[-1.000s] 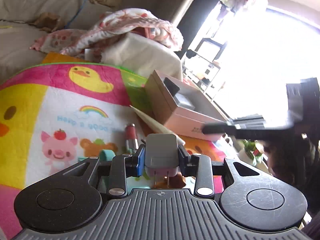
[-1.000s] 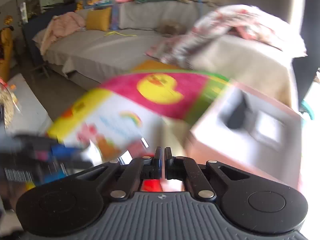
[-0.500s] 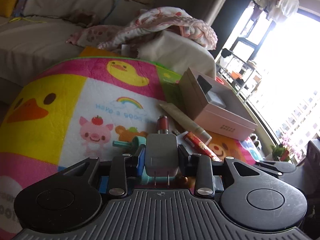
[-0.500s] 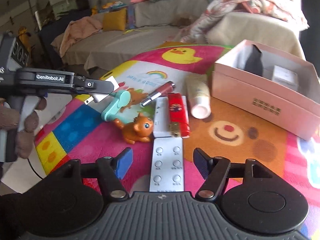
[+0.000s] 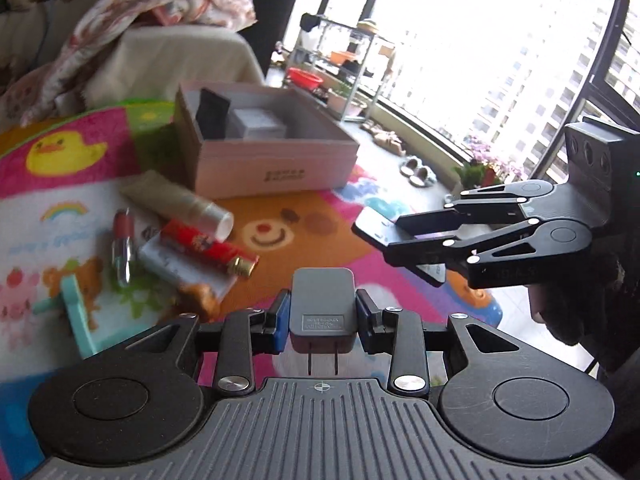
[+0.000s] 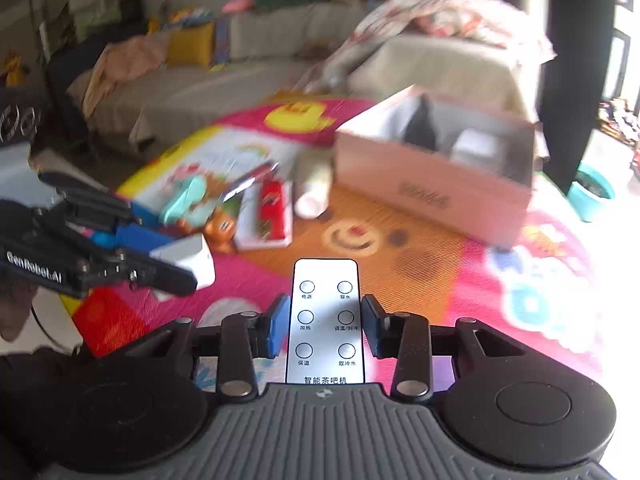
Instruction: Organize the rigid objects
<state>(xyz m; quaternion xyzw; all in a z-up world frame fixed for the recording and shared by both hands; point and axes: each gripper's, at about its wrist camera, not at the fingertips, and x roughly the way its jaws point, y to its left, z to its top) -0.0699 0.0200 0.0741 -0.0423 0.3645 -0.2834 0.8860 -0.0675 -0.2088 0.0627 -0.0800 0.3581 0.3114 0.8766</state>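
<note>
Both tongs carry something now. Right tongs [image 6: 325, 326] have just been closing, and the frames show their blue pads pressed on the two long edges of a thin silver remote [image 6: 325, 320], which half a second ago lay flat on the play mat [image 6: 420, 264] between wide-open jaws. It now sits off the mat, its button face up toward the camera and its far end pointing at the mat's bear face. Left tongs [image 5: 322, 314] stay clenched on a grey plug charger [image 5: 322, 304], prongs pointing back toward the camera, as in the earlier views; what has changed there is the aim, since that view has swung from the clutter toward the pink box [image 5: 268, 156] and the bright window.

For the task this reads as two rigid things picked and ready to be put away, with the open box as the likely place; it already holds a dark object and a pale block.

Relative to the tongs, the box stands ahead and slightly left of the charger in the left view, and ahead to the right of the remote in the right view, apart from both. Left on the mat near the box are a pale tube [image 5: 180, 204], a red lighter [image 5: 208, 250], a lip gloss [image 5: 122, 240], a teal comb [image 5: 80, 316] and a small orange toy [image 6: 220, 232].
</note>
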